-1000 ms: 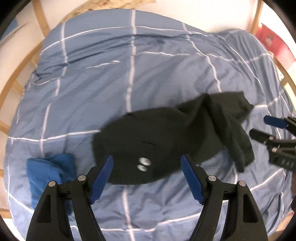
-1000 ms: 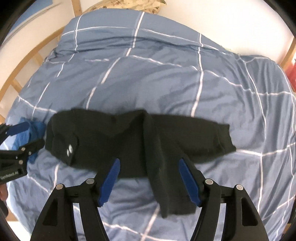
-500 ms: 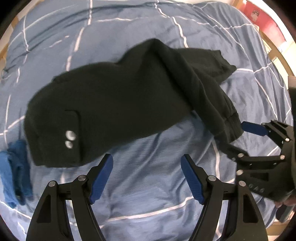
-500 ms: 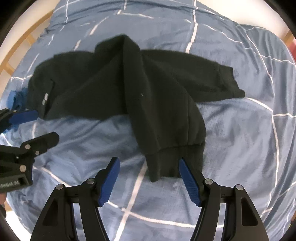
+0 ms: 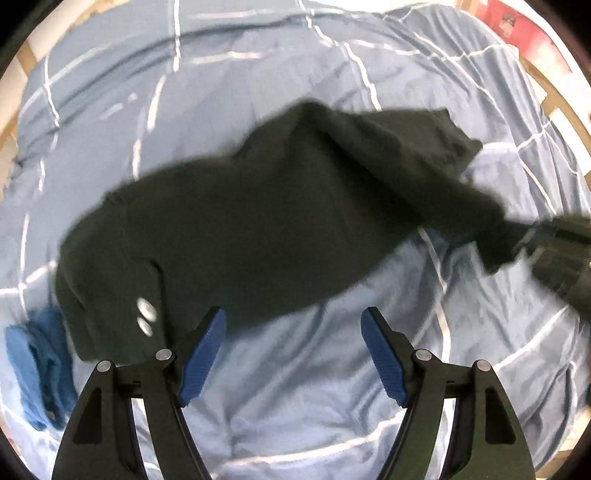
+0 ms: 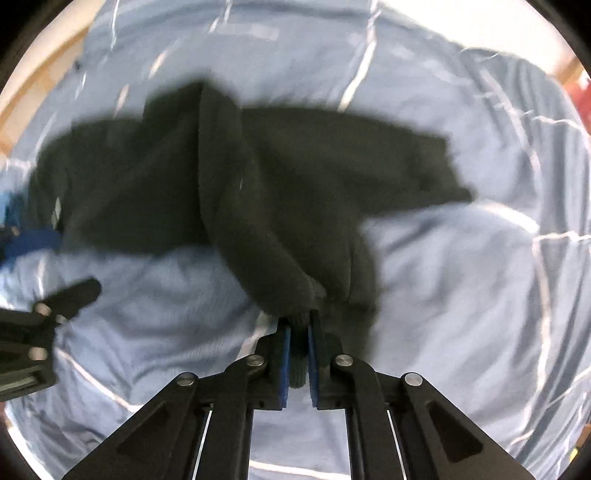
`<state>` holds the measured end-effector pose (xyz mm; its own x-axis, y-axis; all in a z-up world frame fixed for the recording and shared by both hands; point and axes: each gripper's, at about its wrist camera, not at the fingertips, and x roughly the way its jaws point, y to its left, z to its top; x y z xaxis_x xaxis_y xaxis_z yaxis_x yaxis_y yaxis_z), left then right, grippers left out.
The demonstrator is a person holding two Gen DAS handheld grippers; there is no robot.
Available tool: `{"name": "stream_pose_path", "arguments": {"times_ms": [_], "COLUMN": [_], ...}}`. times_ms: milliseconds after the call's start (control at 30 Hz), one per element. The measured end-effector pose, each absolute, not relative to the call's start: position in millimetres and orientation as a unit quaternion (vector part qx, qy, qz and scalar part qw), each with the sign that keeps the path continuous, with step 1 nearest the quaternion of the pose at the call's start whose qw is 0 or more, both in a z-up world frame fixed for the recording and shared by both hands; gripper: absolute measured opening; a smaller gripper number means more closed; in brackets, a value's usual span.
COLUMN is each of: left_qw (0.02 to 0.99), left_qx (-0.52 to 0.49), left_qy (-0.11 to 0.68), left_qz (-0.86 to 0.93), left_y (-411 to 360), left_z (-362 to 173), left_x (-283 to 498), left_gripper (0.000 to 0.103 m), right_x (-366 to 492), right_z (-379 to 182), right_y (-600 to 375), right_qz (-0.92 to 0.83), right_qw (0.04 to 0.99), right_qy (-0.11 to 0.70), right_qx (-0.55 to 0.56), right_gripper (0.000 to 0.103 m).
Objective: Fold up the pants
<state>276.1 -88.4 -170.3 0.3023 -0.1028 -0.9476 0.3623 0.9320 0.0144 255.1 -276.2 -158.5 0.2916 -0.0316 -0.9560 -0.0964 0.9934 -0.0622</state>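
Note:
Black pants (image 5: pixel 266 221) lie spread on a blue checked duvet (image 5: pixel 314 398), waist with two metal snaps (image 5: pixel 144 315) at the left, legs to the right. My left gripper (image 5: pixel 293 354) is open and empty, just in front of the pants' near edge. My right gripper (image 6: pixel 298 332) is shut on the cuff of the near pant leg (image 6: pixel 295 280). In the left wrist view the right gripper (image 5: pixel 561 254) shows blurred at the right, at that leg's end. In the right wrist view the left gripper (image 6: pixel 48 314) shows at the left.
A folded blue garment (image 5: pixel 33 369) lies on the duvet left of the waist. The wooden bed frame (image 5: pixel 565 122) rims the mattress, with a red object (image 5: pixel 517 26) beyond it at the far right.
My right gripper moved in and shut on the near leg's cuff; it was open before. My left gripper stayed open and shifted closer to the pants' near edge.

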Motion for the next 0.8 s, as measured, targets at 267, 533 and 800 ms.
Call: {"name": "stream_pose_path", "arguments": {"times_ms": [267,533,800], "left_qw": [0.832,0.786,0.728], "left_qx": [0.151,0.209,0.207], "left_qy": [0.516,0.523,0.573], "left_qz": [-0.134,-0.254,-0.316], "left_y": [-88.5,-101.5,-99.8], "left_z": [-148.4,-157.2,-176.2], "left_x": [332.7,393.7,431.6], "left_gripper": [0.075,0.075,0.065], "right_x": [356.4,428.7,429.2], "right_z": [-100.3,-138.1,-156.0], "right_y": [-340.7,-352.0,-347.8], "right_qz": [-0.032,-0.041,-0.055], "right_qw": [0.823,0.776,0.759], "right_qy": [0.559,0.615,0.627], "right_qx": [-0.096,-0.131,-0.164], "right_gripper": [0.008,0.008,0.008]}}
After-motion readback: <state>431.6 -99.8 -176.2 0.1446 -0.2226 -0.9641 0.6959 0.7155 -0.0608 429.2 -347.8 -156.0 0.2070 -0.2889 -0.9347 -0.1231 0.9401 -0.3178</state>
